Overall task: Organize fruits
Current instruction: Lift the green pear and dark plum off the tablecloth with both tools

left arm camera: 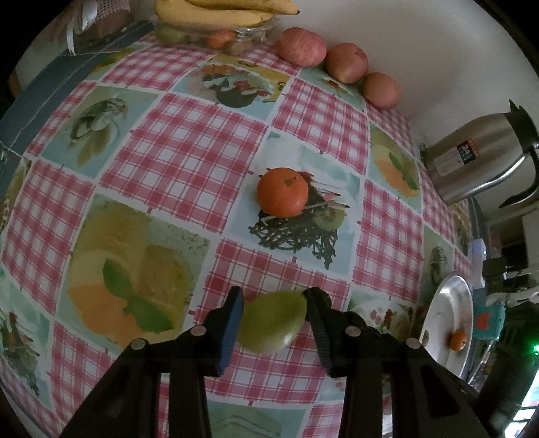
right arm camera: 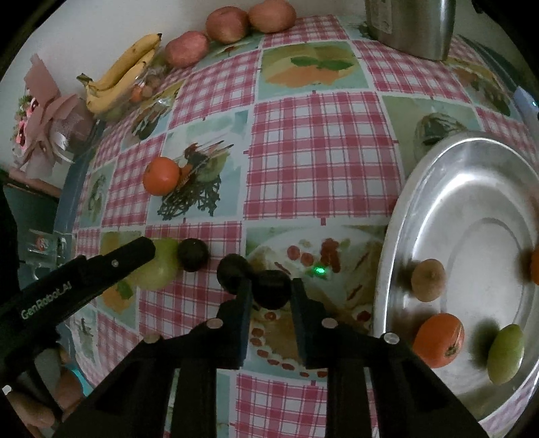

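In the left wrist view my left gripper (left arm camera: pixel 274 310) is shut on a green fruit (left arm camera: pixel 273 323), which rests on the checked tablecloth. An orange (left arm camera: pixel 282 192) lies farther out on the cloth, apart from the gripper. In the right wrist view my right gripper (right arm camera: pixel 271 296) is shut on a dark round fruit (right arm camera: pixel 271 288). Two more dark fruits (right arm camera: pixel 192 254) (right arm camera: pixel 234 273) lie just to its left. A metal plate (right arm camera: pixel 438 188) to the right holds a brown fruit (right arm camera: pixel 427 279), an orange (right arm camera: pixel 439 340) and a green fruit (right arm camera: pixel 505 353).
Three red apples (left arm camera: pixel 301 45) line the far wall. Beside them, bananas (left arm camera: pixel 215 13) lie across a glass bowl. A steel jug (left arm camera: pixel 478 158) stands at the back right. A person's hand (right arm camera: pixel 50 397) shows at the lower left of the right wrist view.
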Demonstrator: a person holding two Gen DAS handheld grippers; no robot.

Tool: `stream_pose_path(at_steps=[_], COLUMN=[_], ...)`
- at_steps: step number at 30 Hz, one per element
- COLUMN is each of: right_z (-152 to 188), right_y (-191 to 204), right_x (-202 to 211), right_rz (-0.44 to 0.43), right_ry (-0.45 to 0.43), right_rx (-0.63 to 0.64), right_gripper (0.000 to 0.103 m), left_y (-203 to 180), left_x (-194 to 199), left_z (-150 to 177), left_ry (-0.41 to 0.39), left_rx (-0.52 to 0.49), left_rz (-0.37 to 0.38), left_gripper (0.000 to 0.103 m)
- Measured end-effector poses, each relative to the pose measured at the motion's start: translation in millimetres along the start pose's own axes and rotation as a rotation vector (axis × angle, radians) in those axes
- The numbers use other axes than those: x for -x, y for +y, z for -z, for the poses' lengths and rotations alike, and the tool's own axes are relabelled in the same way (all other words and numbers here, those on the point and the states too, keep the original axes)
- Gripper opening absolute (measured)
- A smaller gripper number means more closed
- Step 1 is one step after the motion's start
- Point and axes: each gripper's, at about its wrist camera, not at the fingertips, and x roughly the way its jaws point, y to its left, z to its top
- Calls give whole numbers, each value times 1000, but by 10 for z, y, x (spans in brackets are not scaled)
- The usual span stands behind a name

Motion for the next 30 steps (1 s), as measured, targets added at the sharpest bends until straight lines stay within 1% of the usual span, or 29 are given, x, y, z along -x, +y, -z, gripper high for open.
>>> stream_pose_path(at_steps=[7,9,12,13,16,18,21,25,28,30], right_z=[-13,-17,-26,-28,-37,-38,-34,-22,-5,3], right_y=[-28,-62,-96,-110,-98,-73,-31,-10,-15,3], right_x=[37,92,175,192,201,173,108,41,9,10], right_rz=[11,31,87,90,55,54,51,39,36,43], right_ry=[-8,-18,-42,-47,-47,-38,-15,9,25,30], right_rx=[-12,-22,-25,-27,-24,-14,0,9,10,22], right_gripper=[24,24,24,24,24,24,24,25,31,31], left_y=[48,64,67,66,50,54,52,49,51,50], left_x=[-11,-4,11,11,-7,-19,-20,-33,-37,-37], left_z=[0,-2,2,3,8,13,18,13,15,13], left_ry=[6,5,3,4,11,18,19,23,26,26], left_rx=[21,29,33,36,35,39,39,40,41,41], left_rz=[-5,-10,-17,-14,-24,-26,-27,-26,-25,-25], left_gripper=[42,42,43,43,45,50,54,56,56,57])
